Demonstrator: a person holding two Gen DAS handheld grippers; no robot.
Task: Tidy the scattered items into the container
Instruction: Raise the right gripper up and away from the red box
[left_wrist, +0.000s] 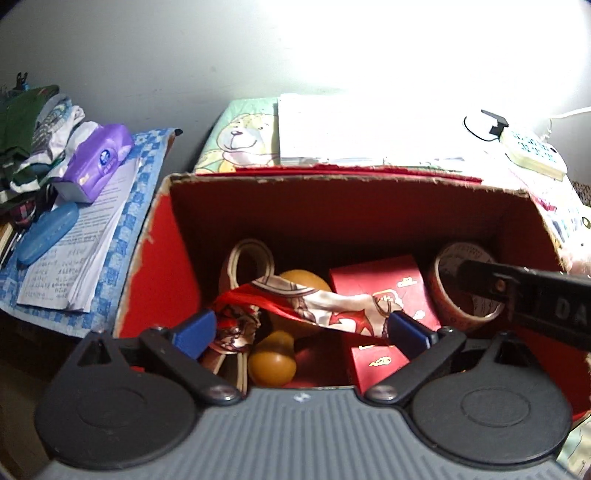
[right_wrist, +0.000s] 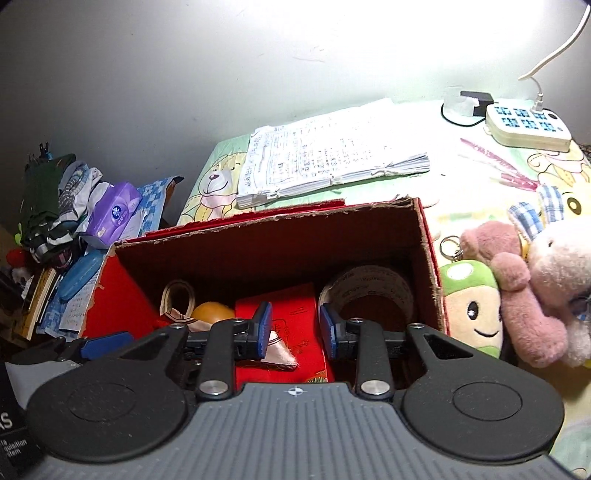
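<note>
A red cardboard box (left_wrist: 332, 181) (right_wrist: 266, 225) stands open on the cartoon-print sheet. Inside lie a red-and-white patterned scarf (left_wrist: 314, 299), a yellow gourd (left_wrist: 273, 360) (right_wrist: 212, 312), a red packet (left_wrist: 376, 280) (right_wrist: 291, 306) and a tape roll (left_wrist: 458, 288) (right_wrist: 369, 291). My left gripper (left_wrist: 301, 330) hangs over the box, open wide, with the scarf draped loosely between its blue fingertips. My right gripper (right_wrist: 296, 328) is open over the red packet with nothing between its fingers. Its black arm (left_wrist: 535, 295) crosses the tape roll in the left wrist view.
Right of the box lie a pink plush (right_wrist: 517, 291) and a green mushroom plush (right_wrist: 472, 302). Behind it are a paper stack (right_wrist: 325, 162) and a power strip (right_wrist: 528, 125). To the left sit a purple tissue pack (left_wrist: 96, 162), a blue case (left_wrist: 48, 232) and piled clothes (left_wrist: 33, 129).
</note>
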